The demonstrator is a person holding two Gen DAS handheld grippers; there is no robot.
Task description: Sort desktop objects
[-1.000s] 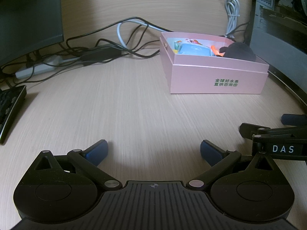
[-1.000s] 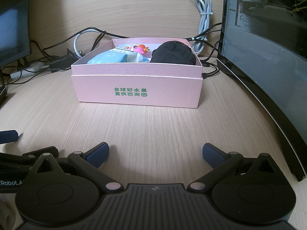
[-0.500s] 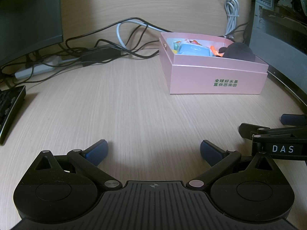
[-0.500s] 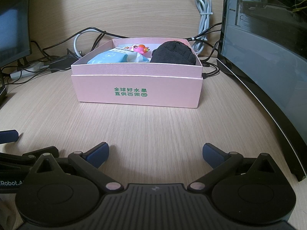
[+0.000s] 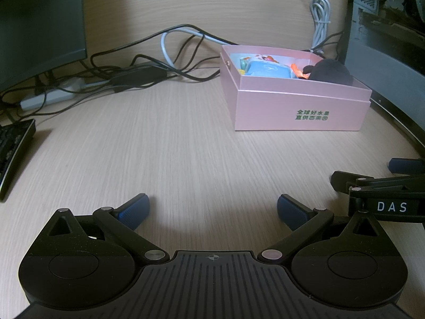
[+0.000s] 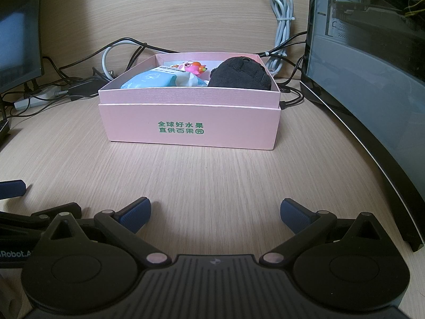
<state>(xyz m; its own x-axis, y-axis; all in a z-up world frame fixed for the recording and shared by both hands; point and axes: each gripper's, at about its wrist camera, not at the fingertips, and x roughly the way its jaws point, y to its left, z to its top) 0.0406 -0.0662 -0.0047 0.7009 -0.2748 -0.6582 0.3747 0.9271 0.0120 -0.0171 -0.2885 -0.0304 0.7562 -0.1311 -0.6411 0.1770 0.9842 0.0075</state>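
Right, both tongs sit spread wide and empty: the left gripper (image 5: 213,208) and the right gripper (image 6: 215,212) hover low over the wooden desk (image 6: 212,175), side by side. The right wrist view faces the pink box (image 6: 190,125) square on, showing a black plush (image 6: 240,74), a blue packet (image 6: 147,79) and a pink toy (image 6: 192,67) inside. The left view catches a keyboard (image 5: 13,148) edge instead, cut off. Cables (image 5: 138,77) tangle behind, hard to trace. Nothing has shifted since a second ago.
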